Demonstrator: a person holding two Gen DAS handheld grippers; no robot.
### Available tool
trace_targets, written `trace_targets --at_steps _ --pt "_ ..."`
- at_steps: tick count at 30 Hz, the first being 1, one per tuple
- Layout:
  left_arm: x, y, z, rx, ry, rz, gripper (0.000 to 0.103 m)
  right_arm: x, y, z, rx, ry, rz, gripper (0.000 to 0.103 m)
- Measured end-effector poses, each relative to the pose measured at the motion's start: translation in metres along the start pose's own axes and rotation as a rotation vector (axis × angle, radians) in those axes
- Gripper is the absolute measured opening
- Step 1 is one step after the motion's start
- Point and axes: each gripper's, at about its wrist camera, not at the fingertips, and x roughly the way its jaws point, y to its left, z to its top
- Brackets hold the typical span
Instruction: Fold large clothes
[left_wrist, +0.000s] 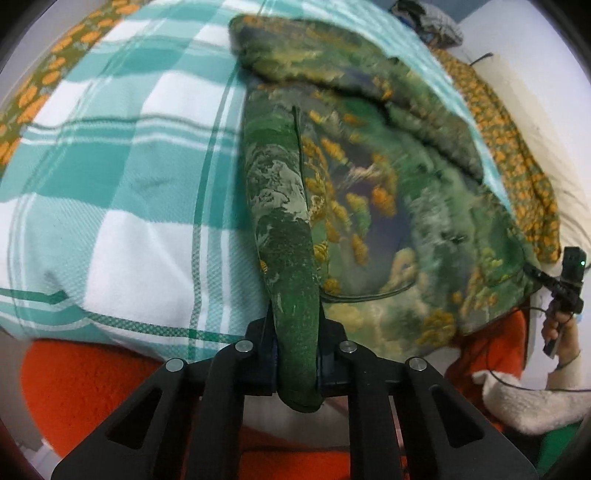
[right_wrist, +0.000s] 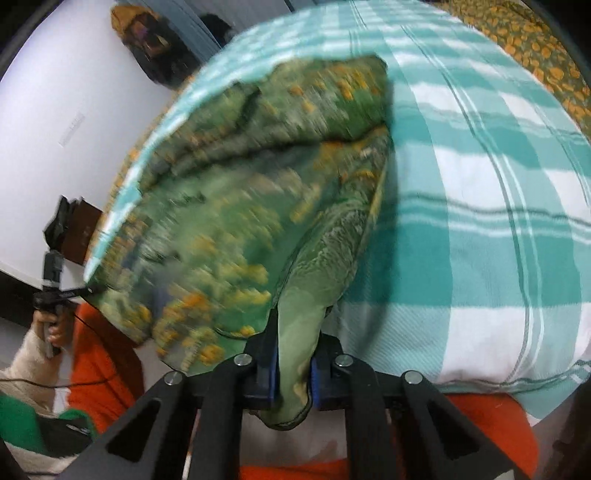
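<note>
left gripper (left_wrist: 297, 354) and right gripper (right_wrist: 291, 369) each clamp a near corner of green floral garment (left_wrist: 369, 192), on checked sheet (left_wrist: 129, 166); soft, light, limp: hold corners.

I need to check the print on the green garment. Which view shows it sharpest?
The left wrist view: the green patterned garment appears fairly crisp there, with orange flecks and seams distinct. The right wrist view shows the same garment smeared by motion blur.

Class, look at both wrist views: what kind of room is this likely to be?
Probably a bedroom: a teal-and-white checked bedcover spreads over a bed, a green patterned garment lies on it, and plain white walls stand behind.
</note>
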Motion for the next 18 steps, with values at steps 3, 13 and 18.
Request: trace_targets --at_steps 3,13,18 --pt "-0.022 -0.004 -0.004 0.006 -0.037 -0.034 0.011 -0.012 0.009 0.001 0.003 -0.021 0.027 0.013" --pt "-0.070 0.003 -0.051 0.040 0.016 -0.020 0.011 -0.051 0.000 -0.032 0.058 0.003 0.125 0.013" --pt "-0.121 0.008 -0.044 -0.014 -0.109 -0.116 0.011 -0.081 -0.006 -0.027 0.106 -0.072 0.243 0.012"
